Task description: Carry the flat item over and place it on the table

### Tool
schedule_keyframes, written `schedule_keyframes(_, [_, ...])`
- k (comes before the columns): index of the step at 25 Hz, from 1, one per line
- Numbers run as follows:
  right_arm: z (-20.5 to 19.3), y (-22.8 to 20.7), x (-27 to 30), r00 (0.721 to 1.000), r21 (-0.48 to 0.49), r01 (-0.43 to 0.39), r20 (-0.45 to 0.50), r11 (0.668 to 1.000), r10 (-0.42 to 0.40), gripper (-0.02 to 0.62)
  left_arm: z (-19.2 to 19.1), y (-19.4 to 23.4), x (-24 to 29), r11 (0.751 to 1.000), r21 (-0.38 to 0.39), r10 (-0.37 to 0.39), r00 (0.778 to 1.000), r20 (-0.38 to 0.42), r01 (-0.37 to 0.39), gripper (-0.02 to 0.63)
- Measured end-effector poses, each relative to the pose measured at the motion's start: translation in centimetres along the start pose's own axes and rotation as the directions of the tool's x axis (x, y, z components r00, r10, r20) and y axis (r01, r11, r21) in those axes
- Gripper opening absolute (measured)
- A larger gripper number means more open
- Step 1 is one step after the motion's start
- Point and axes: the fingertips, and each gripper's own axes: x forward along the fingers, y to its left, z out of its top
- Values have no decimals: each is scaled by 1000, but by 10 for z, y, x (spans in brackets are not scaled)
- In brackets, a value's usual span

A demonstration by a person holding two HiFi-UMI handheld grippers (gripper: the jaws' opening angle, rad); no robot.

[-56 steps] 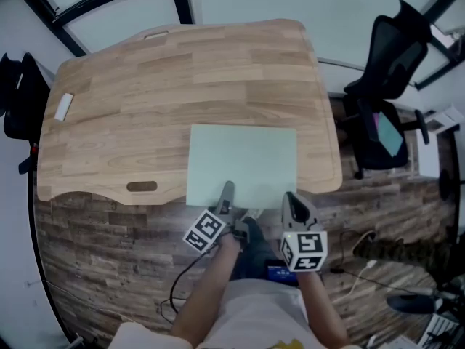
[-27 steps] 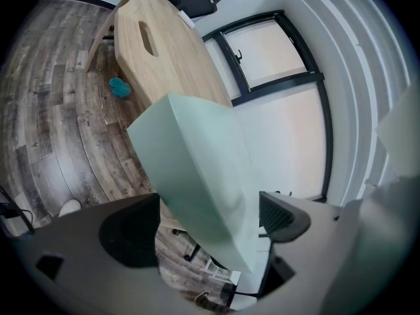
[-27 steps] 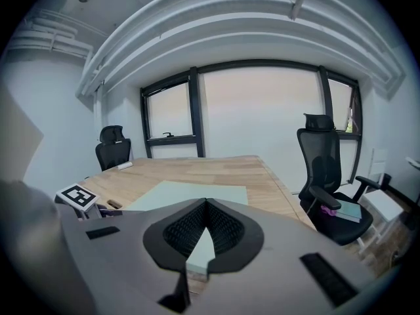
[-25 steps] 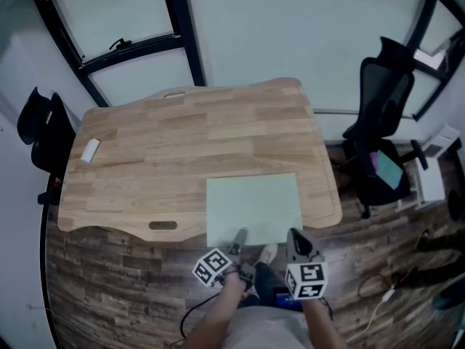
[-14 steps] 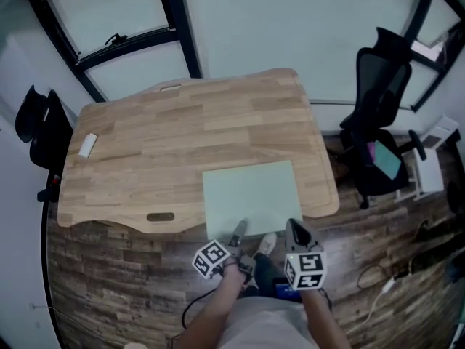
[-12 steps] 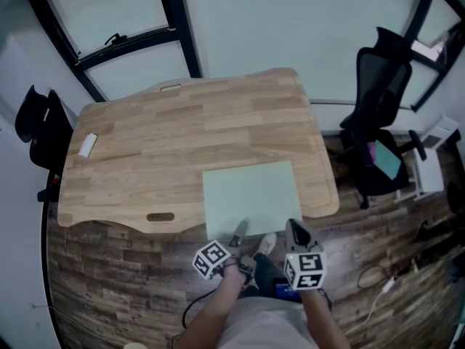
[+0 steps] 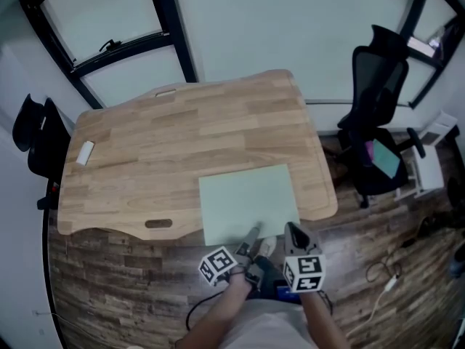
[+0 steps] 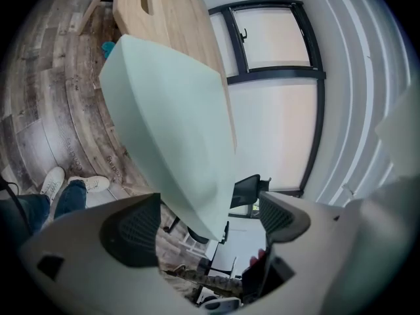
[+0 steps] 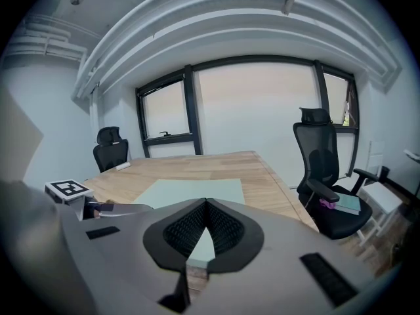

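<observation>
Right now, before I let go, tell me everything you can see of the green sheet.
The sheet is a plain pale-green rectangle, thin and matte. It lies flat on the front right part of the wooden table, its near edge overhanging towards the person. The right claw is pinched shut on that near edge. The left claw is open around the sheet's edge.

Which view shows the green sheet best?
The head view: the sheet lies flat on the table, nearly its whole outline visible. The left gripper view shows it distorted, one edge between the left tongs; the right gripper view shows a foreshortened part beyond the right tongs.
</observation>
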Motion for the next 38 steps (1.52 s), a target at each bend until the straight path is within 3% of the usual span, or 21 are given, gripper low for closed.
schedule_keyframes(11, [9,-3,-3,1000,-1,16,15,1000,-16,-3,18,-9,14,999,20,-32,999,10,31,457])
schedule_keyframes(20, [13,3,-2,1000,1,11,25,1000,-11,-3,-14,-23,9,994,102,-37,993,-112,48,457])
schedule_keyframes(25, [14,10,-4,999,-5,2,35,1000,-2,-3,-16,-41,4,977,186,-79,988,-134,103,367])
schedule_keyframes(29, [16,10,-5,999,0,1,49,1000,-1,-3,-4,-46,-1,960,267,-59,993,-100,84,280])
schedule_keyframes(31, [18,8,-7,999,0,3,52,1000,-3,-3,6,-46,-5,930,365,-14,998,-69,38,247])
schedule_keyframes(34, [26,6,-9,998,-4,7,68,1000,-7,-3,27,-54,-12,838,544,41,999,5,-37,154])
schedule_keyframes(38, [32,4,-13,997,-6,10,83,1000,-9,-3,56,-63,-22,751,648,59,991,124,-126,2])
